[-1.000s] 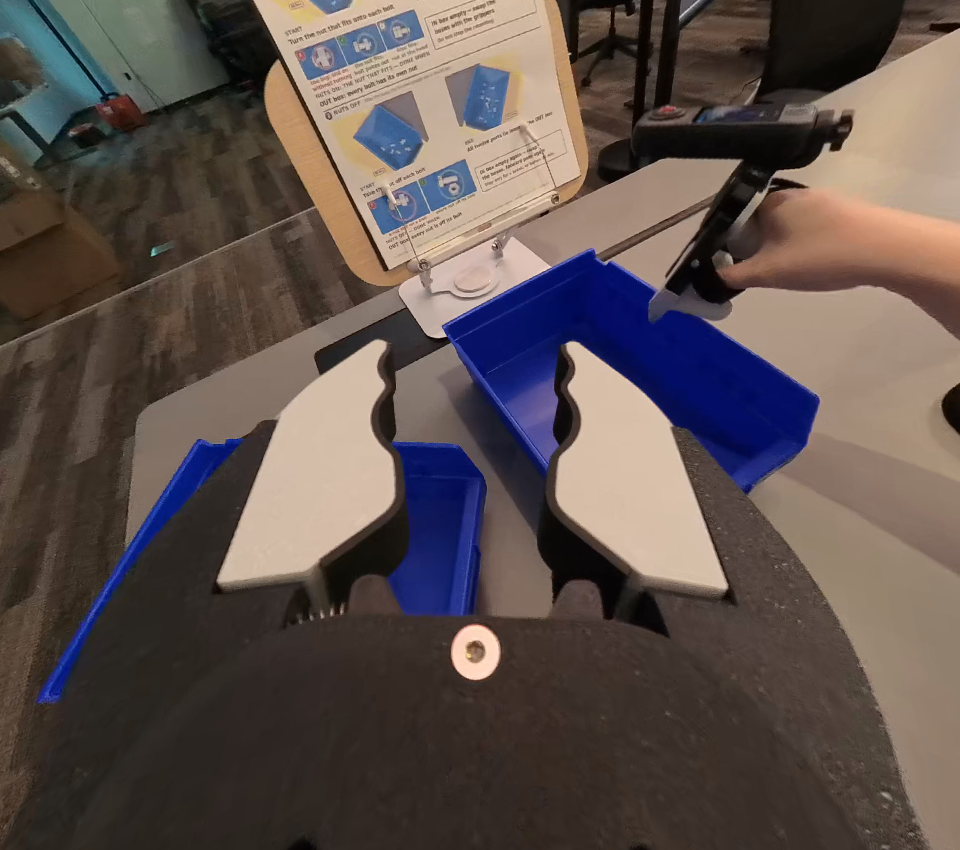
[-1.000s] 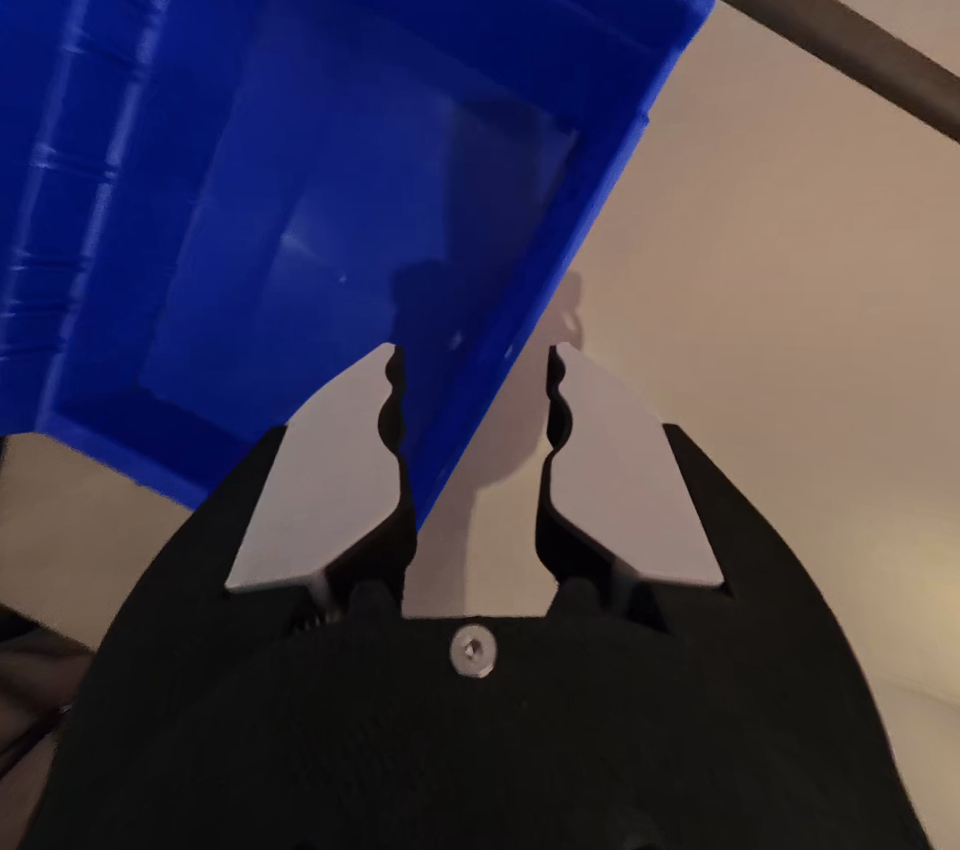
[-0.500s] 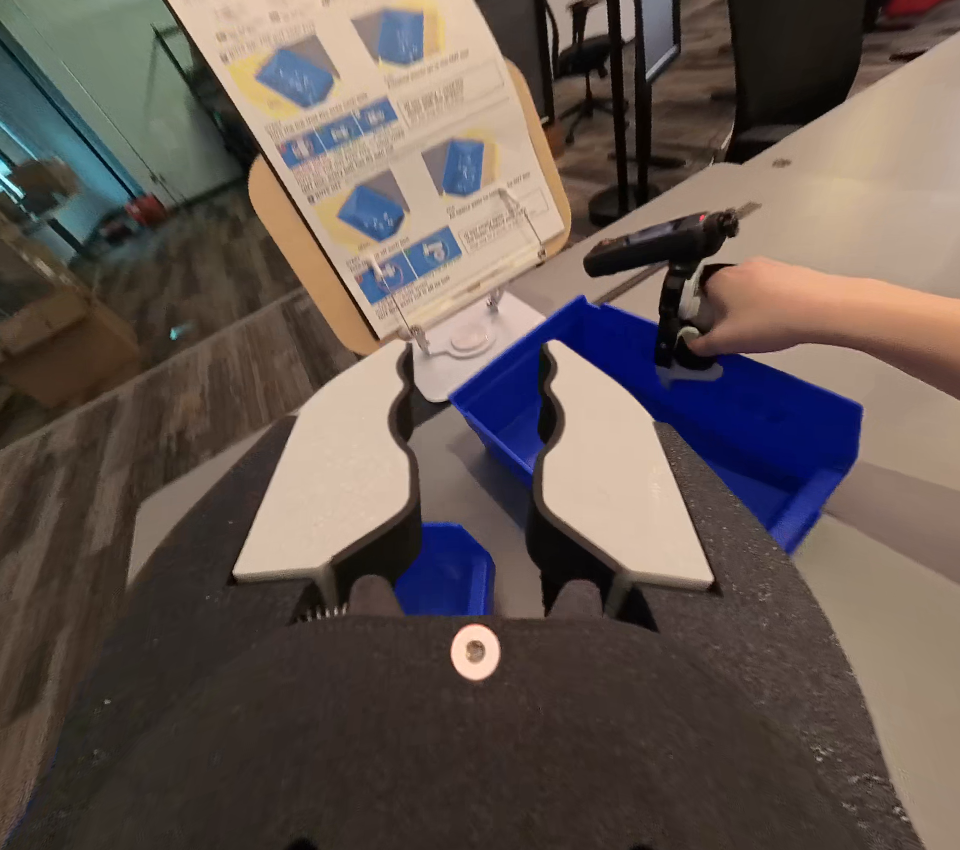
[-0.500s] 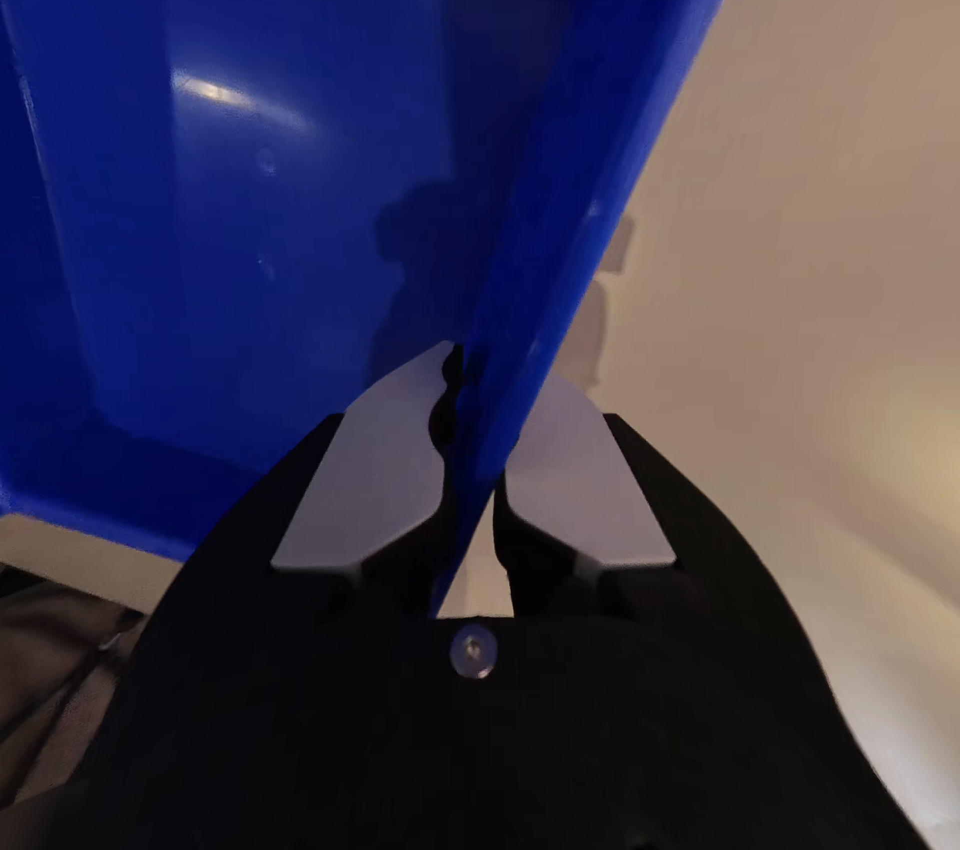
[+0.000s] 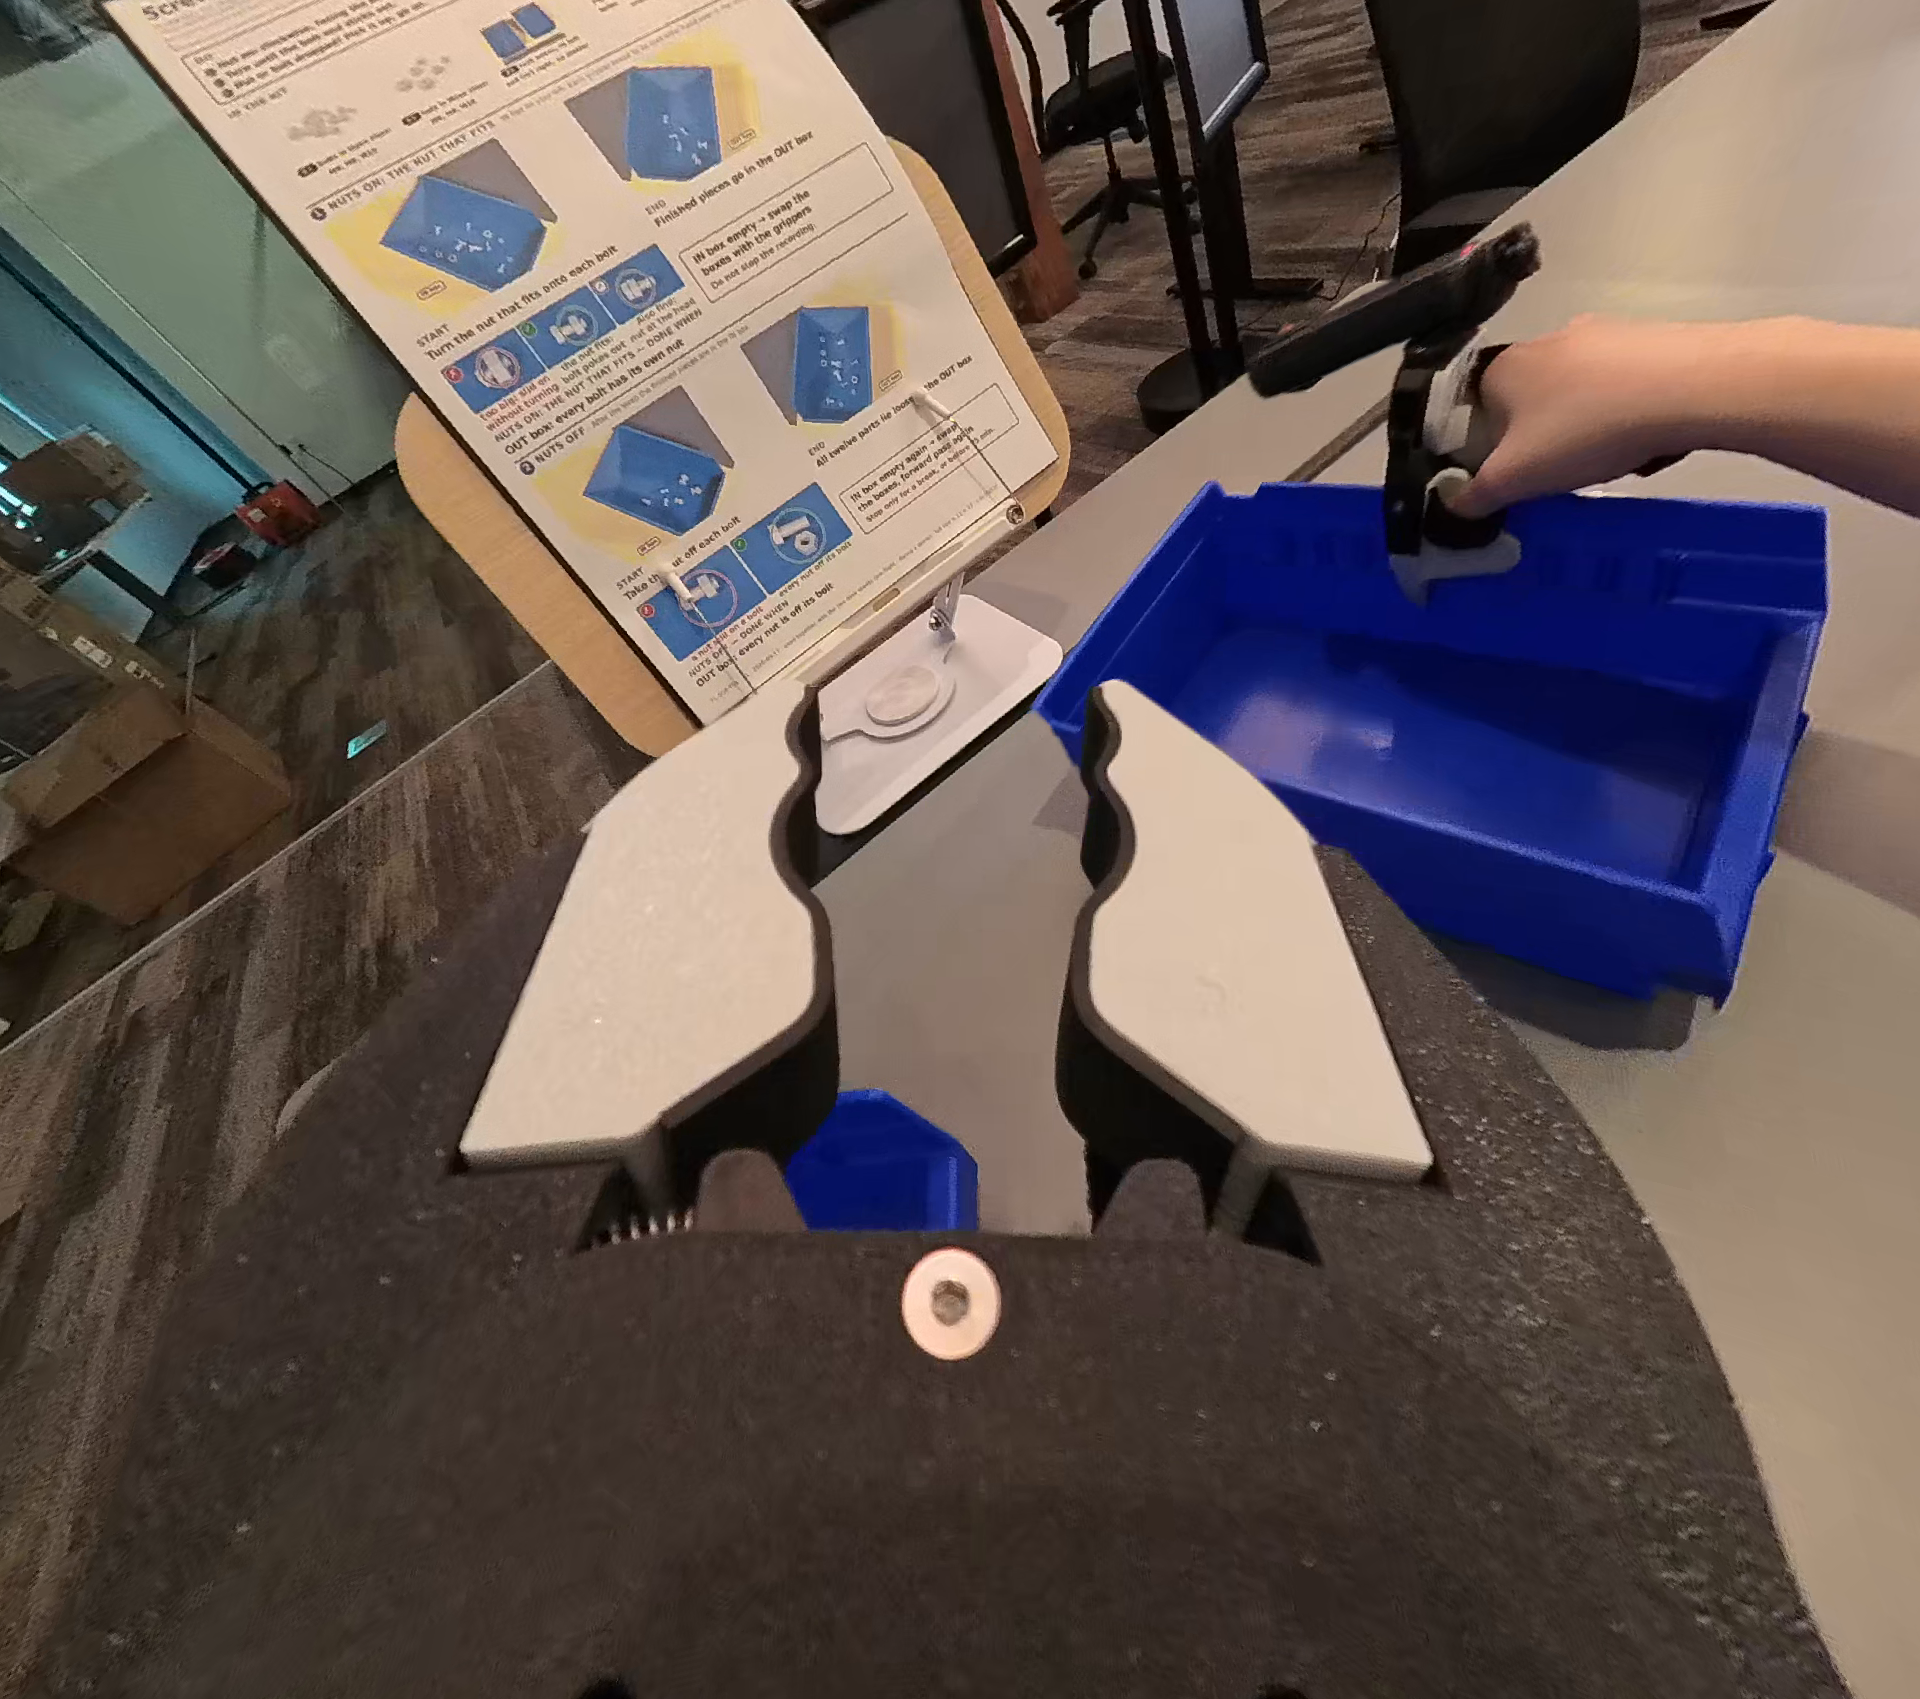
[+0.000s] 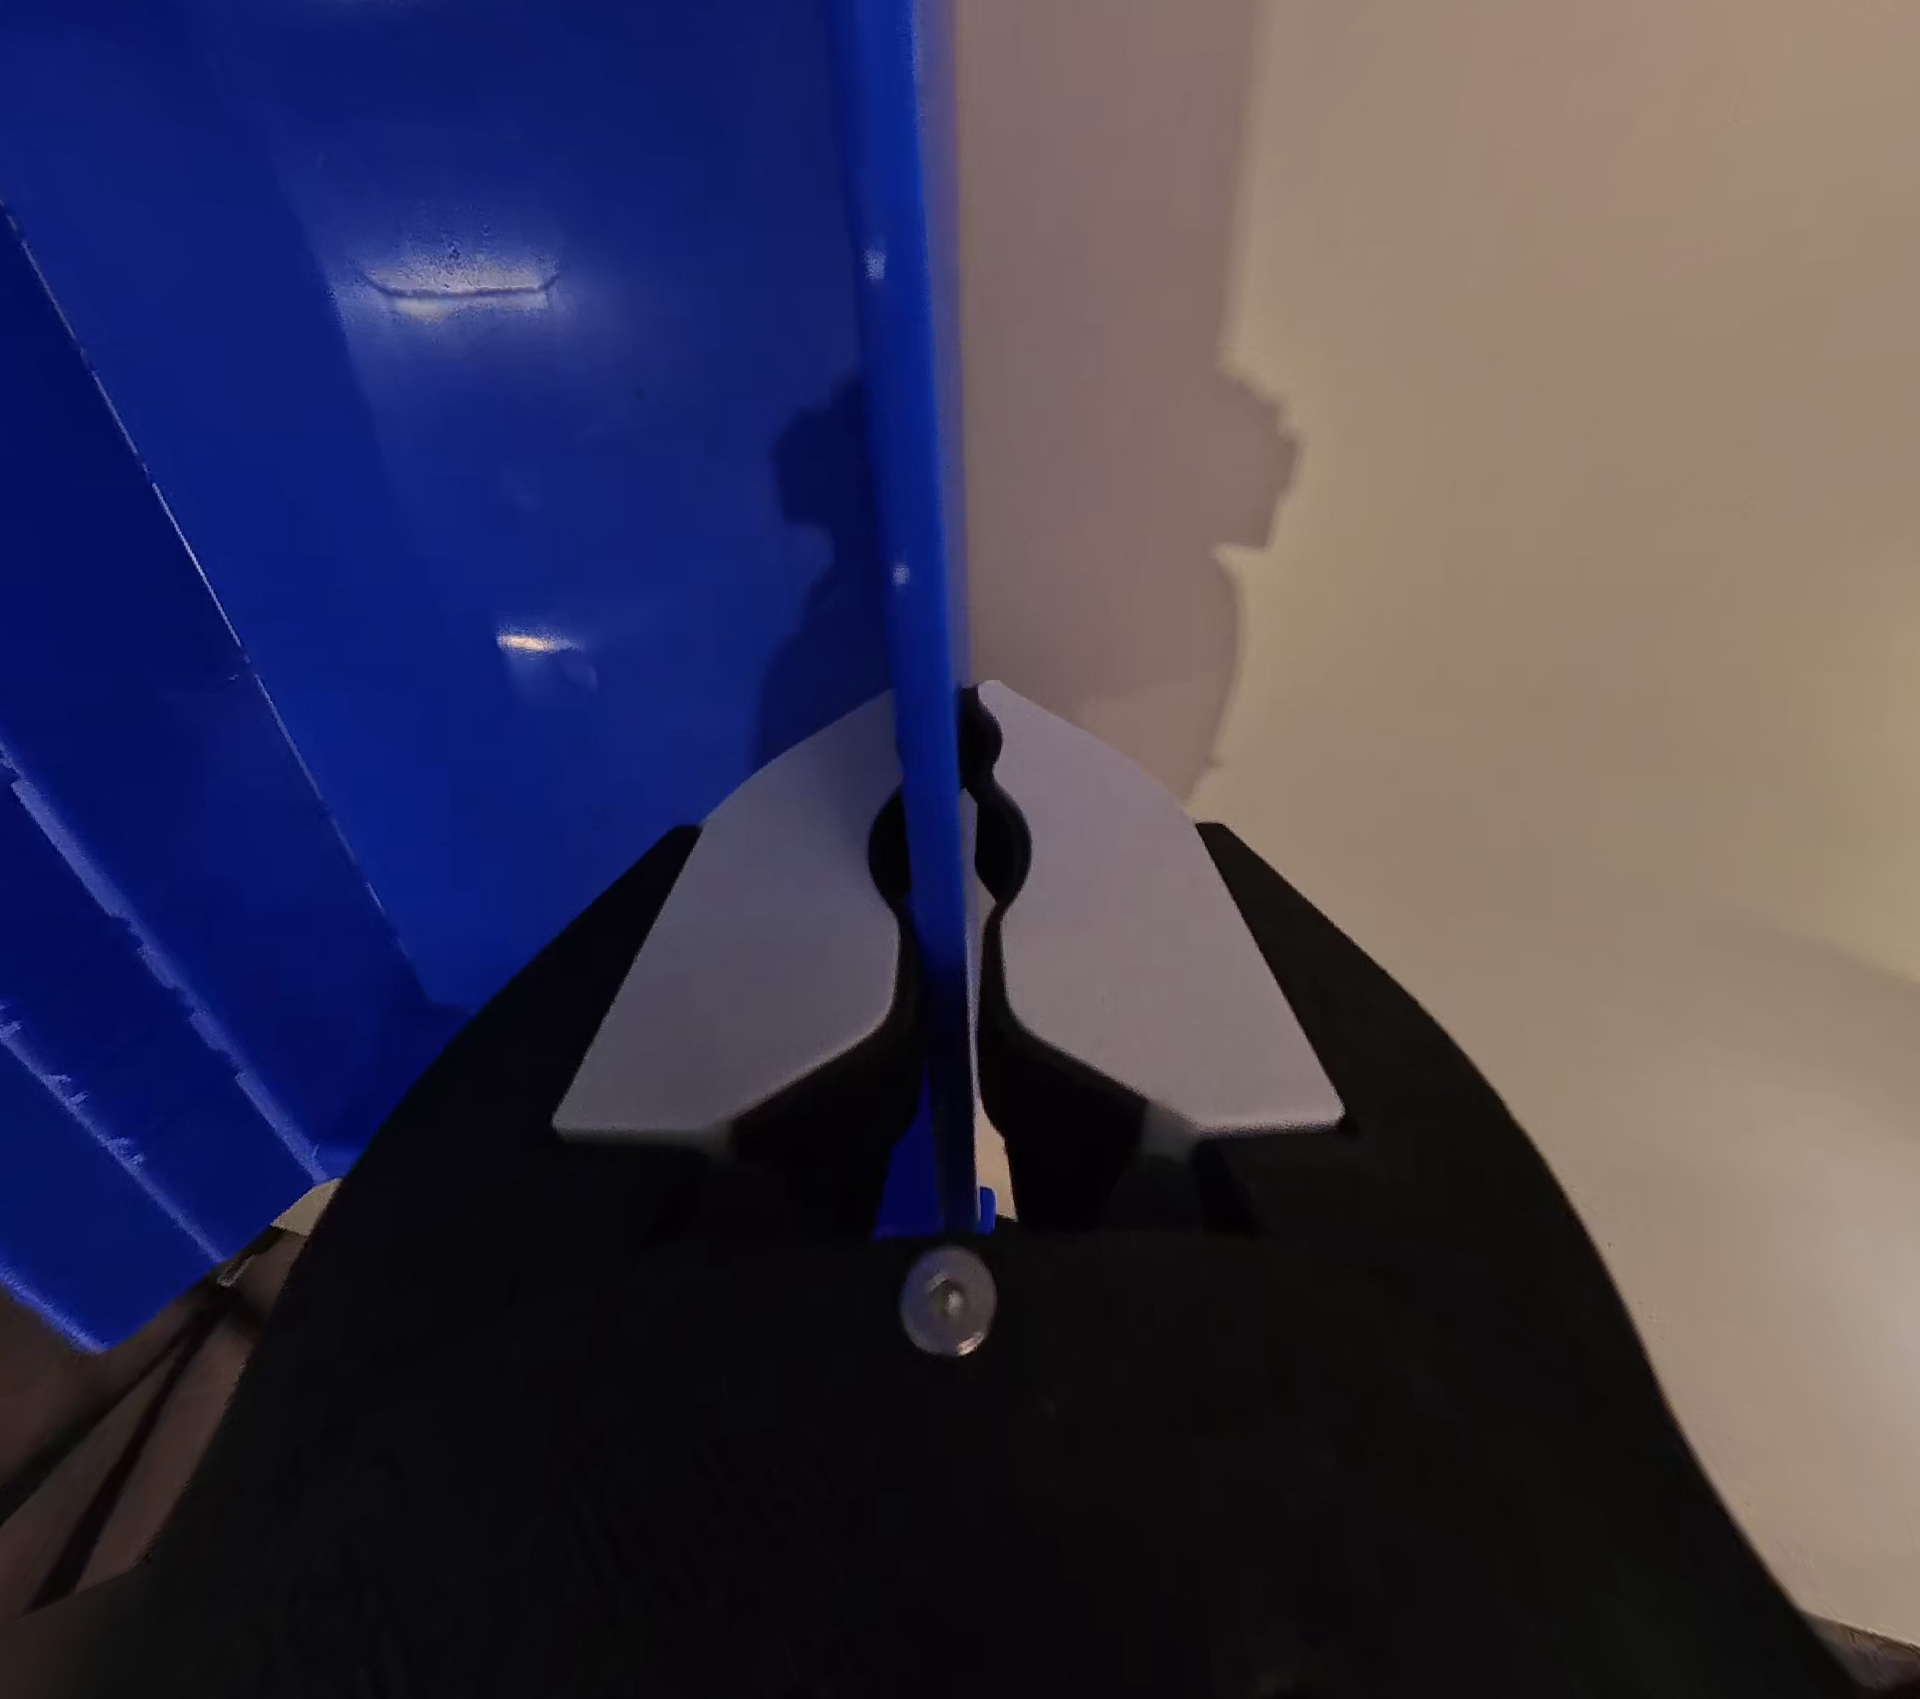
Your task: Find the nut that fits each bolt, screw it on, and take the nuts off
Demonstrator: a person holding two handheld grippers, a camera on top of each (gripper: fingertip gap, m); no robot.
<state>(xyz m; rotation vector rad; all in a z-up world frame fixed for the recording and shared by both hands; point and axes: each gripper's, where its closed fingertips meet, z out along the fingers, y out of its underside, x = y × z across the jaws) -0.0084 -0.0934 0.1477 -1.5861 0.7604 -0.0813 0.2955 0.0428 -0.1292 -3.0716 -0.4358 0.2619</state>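
Note:
My left gripper [image 5: 951,704] is open and empty, held above the grey table [image 5: 1714,1234]. A blue bin [image 5: 1538,911] sits to its right with a bare floor; no nuts or bolts show. My right gripper [image 6: 940,699] is shut on that bin's side wall [image 6: 914,402], one finger inside and one outside. In the left wrist view the right gripper [image 5: 1449,569], in a person's hand [image 5: 1621,413], clamps the bin's far wall. The bin looks slightly tilted. A corner of a second blue bin [image 5: 883,1161] shows low between my left fingers.
A printed instruction sheet [image 5: 623,299] leans on a wooden stand with a white base [image 5: 914,704] at the table's far edge. Beyond are office chairs, monitors on poles and dark floor. Cardboard boxes [image 5: 125,776] lie at the left. Tip to tip, the grippers are about 45 centimetres apart.
The right gripper came down over the bin's wall and shut on it; the bin has shifted and turned. The left gripper rose and moved off the second bin, which is now mostly hidden.

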